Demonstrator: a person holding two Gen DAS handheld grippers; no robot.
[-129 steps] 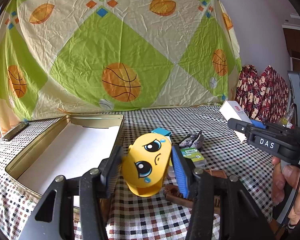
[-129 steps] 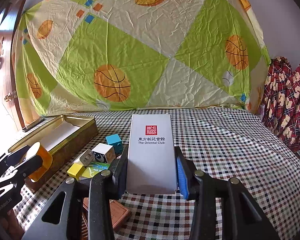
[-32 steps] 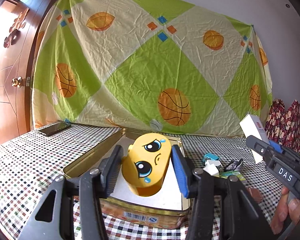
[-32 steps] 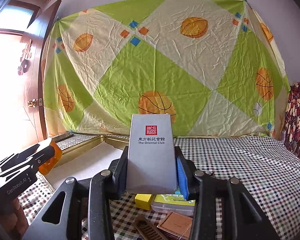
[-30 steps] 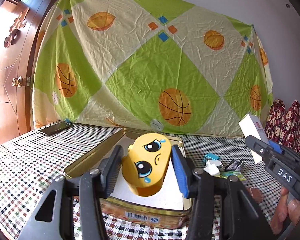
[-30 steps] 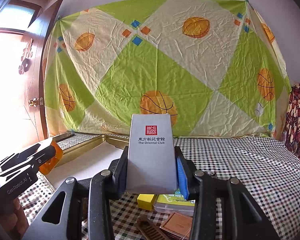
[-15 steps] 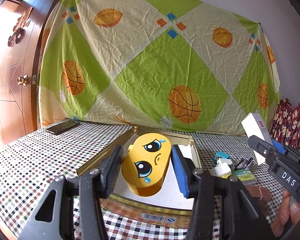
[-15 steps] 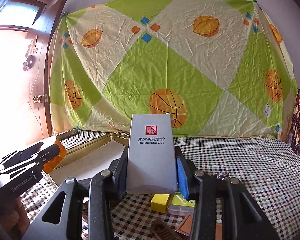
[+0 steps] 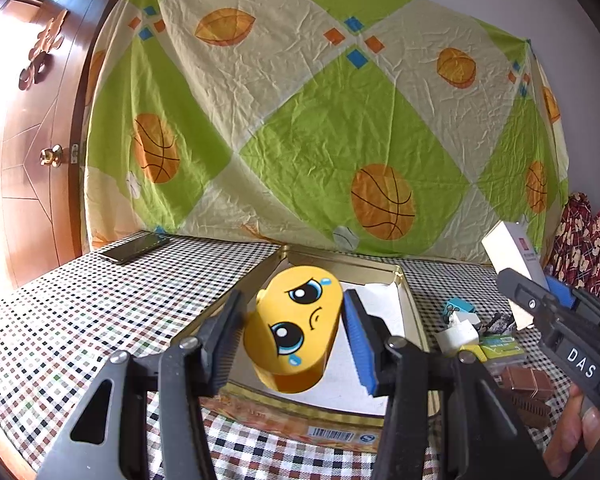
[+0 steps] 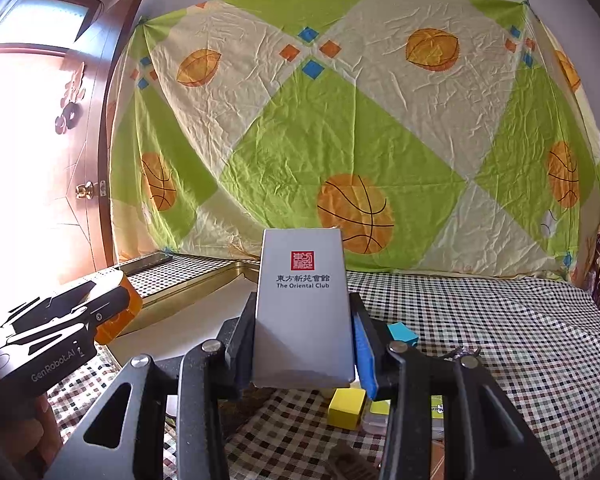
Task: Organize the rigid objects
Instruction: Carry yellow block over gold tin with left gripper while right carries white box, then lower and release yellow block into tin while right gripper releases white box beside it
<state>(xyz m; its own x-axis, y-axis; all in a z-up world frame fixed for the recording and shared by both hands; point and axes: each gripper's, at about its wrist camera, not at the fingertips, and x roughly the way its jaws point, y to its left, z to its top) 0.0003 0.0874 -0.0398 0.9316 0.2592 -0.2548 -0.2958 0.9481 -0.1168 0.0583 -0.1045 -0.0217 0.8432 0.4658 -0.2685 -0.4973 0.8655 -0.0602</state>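
Both loads now brought over the tin [image 9: 404, 280]: my L gripper [image 9: 294, 328] pinching the yellow toy [image 9: 296, 328], R gripper [image 10: 302, 334] clamping the grey box [image 10: 302, 304] — drop-off next, I'd judge.

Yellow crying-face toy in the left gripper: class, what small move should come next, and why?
Probably lower it and let go. The left gripper holds the yellow crying-face toy above the white floor of the open gold tin, where nothing seems in the way. The right gripper holds its white box off to the side.
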